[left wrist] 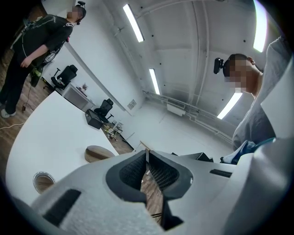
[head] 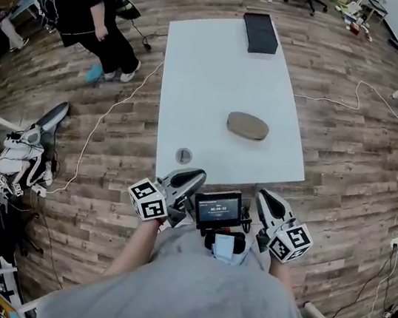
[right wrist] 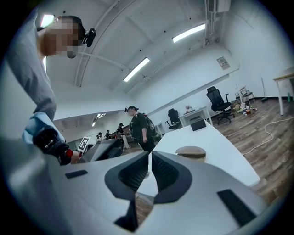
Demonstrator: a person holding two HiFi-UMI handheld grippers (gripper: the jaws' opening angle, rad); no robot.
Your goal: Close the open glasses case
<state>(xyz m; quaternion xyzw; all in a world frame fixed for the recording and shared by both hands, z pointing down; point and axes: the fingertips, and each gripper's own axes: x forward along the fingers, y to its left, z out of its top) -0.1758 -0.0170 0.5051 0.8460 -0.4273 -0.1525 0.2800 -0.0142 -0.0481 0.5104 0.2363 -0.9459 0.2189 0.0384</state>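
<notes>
- left gripper [head: 193, 175] hovering close in front of torso, pointing forward, about level, angling inward; jaws pressing together at tips, holding nothing
- right gripper [head: 263, 196] hovering alongside at similar height, tilting slightly down, angling inward; jaws meeting at tips, holding nothing
- left forearm [head: 136, 246] reaching forward from under torso, bare
- grippers staying apart, not touching

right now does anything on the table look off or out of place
Nothing spilled or damaged. The brown glasses case lies flat and already looks shut; the black box and small round ring sit tidy.
</notes>
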